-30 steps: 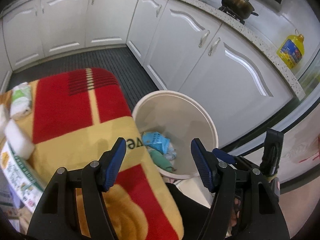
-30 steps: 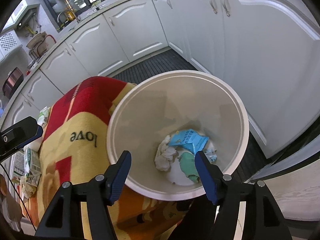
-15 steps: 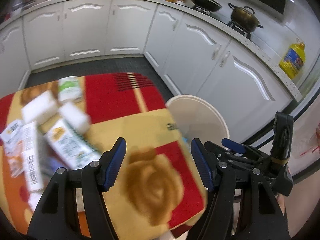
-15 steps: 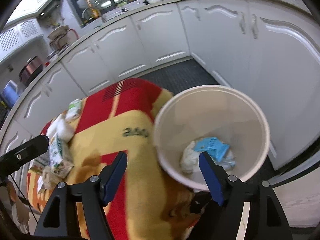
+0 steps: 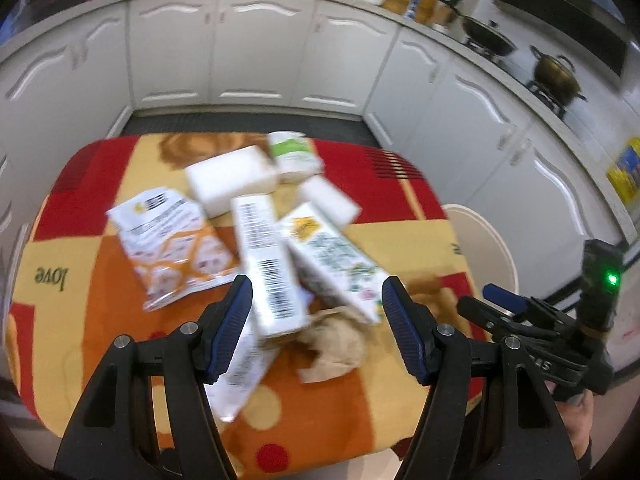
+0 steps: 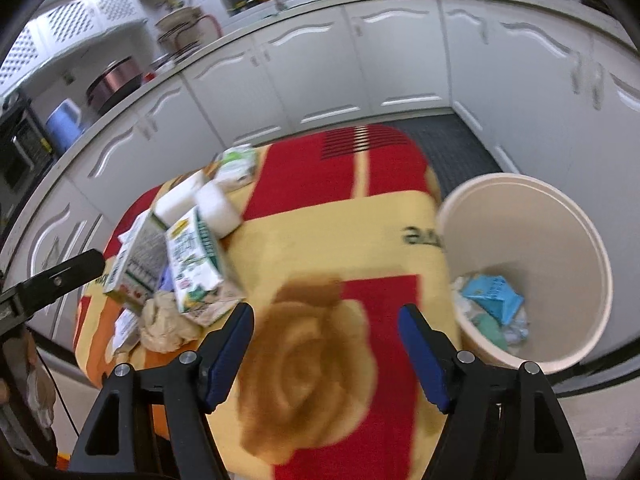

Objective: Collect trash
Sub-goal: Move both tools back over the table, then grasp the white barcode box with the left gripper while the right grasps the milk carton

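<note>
Trash point(image 5: 280, 248): white cartons, foam blocks, printed pouch, crumpled brown paper.

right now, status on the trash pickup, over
Both tongs open, empty: left tongs, right tongs. Cartons and crumpled paper on the blanket-covered table. Bin partly filled. Nothing blocking.

A red, yellow and orange blanket point(image 5: 384, 236) with a brown rose; white cartons point(image 5: 268, 264); cream bin point(image 6: 560, 248).

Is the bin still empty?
No, the right wrist view shows the bin already holding a blue wrapper and crumpled white tissue.
</note>
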A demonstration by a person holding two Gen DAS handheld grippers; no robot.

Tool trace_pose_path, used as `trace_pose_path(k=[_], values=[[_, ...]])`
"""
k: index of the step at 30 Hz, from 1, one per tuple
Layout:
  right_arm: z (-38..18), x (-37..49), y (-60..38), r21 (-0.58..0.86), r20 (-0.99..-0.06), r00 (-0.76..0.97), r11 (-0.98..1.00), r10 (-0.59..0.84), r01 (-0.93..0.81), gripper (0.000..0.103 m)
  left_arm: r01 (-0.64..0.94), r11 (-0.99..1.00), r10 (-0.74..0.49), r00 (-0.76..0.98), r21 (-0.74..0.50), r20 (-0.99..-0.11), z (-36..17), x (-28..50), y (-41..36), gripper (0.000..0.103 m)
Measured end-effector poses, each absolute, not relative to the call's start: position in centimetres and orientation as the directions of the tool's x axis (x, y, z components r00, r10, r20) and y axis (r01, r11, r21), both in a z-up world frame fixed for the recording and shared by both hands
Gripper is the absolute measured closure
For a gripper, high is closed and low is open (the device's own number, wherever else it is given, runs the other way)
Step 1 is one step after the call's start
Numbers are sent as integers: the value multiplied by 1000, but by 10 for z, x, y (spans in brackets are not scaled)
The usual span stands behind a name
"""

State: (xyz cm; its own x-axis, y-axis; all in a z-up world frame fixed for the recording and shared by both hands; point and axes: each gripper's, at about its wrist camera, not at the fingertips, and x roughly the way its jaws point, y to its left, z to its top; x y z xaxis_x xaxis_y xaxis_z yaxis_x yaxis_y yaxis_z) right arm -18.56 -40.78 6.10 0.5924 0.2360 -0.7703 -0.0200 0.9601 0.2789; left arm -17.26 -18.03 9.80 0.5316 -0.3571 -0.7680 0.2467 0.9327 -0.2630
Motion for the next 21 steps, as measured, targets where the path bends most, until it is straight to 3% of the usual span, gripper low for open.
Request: trace_pose_path(k=[15, 17, 18, 21], values=[[63, -163, -362, 258, -778, 564, 960, 276, -114, 31, 191, 951, -308, 486, -244, -818, 61, -129, -173, 38], [62, -161, -359, 256, -780, 559, 959, 281, -123, 31, 202, 945, -324, 475, -256, -819, 58, -127, -174, 53], [61, -158, -355, 256, -782, 554, 958, 285, -132, 31, 208, 943, -329, 467, -259, -821, 57, -126, -174, 65], [62, -149, -345, 248, -785, 546, 956, 292, -155, 31, 220, 939, -338, 468, -263, -817, 59, -127, -168, 73]])
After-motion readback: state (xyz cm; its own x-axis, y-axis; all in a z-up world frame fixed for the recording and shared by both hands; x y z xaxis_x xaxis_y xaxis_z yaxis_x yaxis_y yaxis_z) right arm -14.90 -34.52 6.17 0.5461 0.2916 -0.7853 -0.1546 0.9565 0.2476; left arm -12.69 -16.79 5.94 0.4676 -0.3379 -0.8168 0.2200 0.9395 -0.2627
